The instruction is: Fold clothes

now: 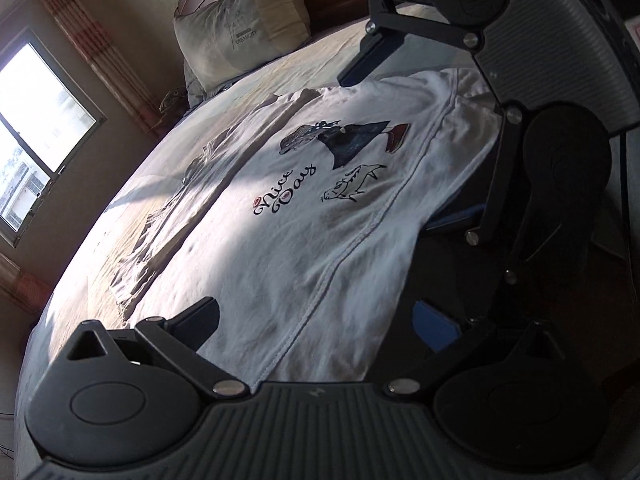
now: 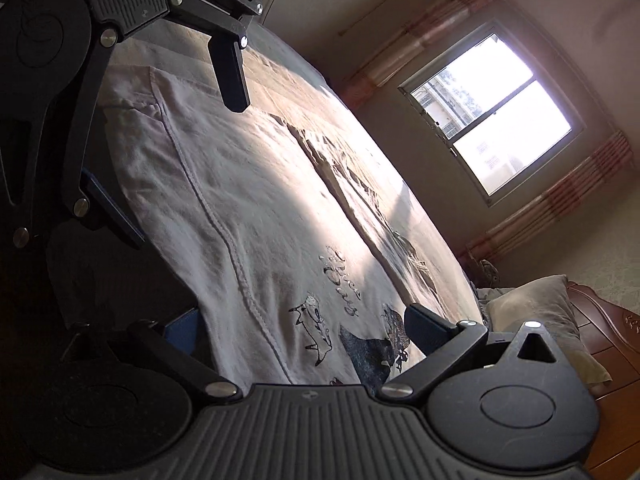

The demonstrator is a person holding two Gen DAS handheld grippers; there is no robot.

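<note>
white T-shirt (image 1: pixel 304 240) with dark print, red-striped curtains (image 2: pixel 560 208), black gripper (image 1: pixel 316 328)

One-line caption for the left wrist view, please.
Both open grippers, left and right, straddle the edge of a white printed T-shirt on a bed.

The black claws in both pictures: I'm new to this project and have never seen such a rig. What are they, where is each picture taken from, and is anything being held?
They are two hand-held grippers, each with two fingers, carried by a person; there is no robot arm. Each has a wide-angle camera looking forward along its fingers. The left wrist view shows the left gripper at the bottom, and the right wrist view shows the right gripper the same way. A white T-shirt printed "Nice Day" lies spread on a bed, with a pillow behind. Both grippers are open at the T-shirt's near edge, and nothing is held.
</note>
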